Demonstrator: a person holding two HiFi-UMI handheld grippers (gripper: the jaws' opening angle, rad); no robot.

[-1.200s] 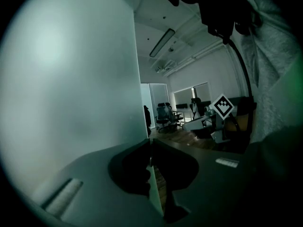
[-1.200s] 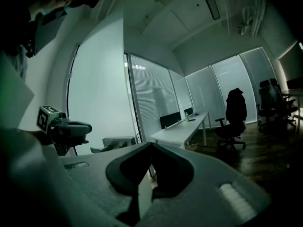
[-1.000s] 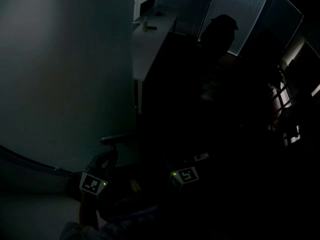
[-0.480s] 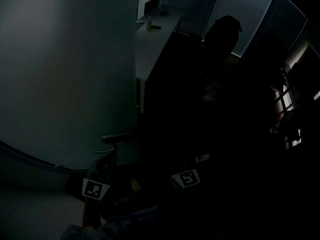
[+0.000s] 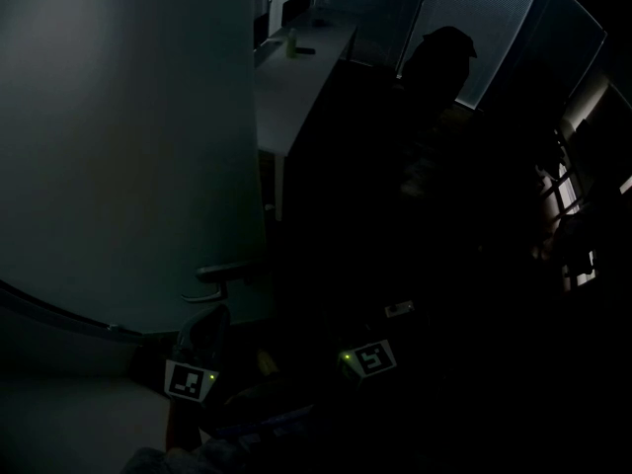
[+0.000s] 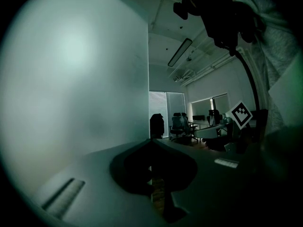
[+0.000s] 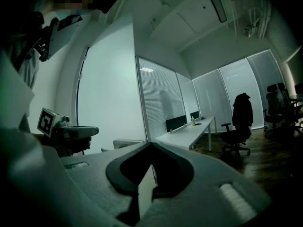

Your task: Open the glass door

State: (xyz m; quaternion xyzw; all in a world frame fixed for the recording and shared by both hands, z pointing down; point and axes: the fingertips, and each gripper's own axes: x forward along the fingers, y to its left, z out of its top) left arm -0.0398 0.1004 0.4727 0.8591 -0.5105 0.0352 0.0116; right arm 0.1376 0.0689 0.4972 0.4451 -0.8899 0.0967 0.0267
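- Lower in the head view's frame than a second ago: left marker cube [image 5: 190,380] of the left claw [image 6: 151,143]; door handle [image 5: 219,273] a touch further left.
- Left claw clenched, tips together, nothing between them; held level just beside the frosted glass door [image 6: 80,79], a pale sheet filling that view's left half.
- Right claw [image 7: 151,144] likewise clenched and empty, tips meeting; pale door panel visible through the gap behind them.
- Door handle just above the left marker cube in the head view; touching or apart, too dark to tell.
- Right marker cube [image 5: 367,358] off to the right, well apart from the door.
- Small bottle [image 5: 289,43] upright on the white bench [image 5: 296,87] past the door's edge; contents not discernible.
- Handle shown in the head view, missing from the left gripper view.
- Bottle and bench shown in the head and right gripper views, not in the left.
- Chair [image 7: 239,143] draped with a dark coat [image 7: 242,112], plain in the right gripper view, a mere silhouette in the head view.
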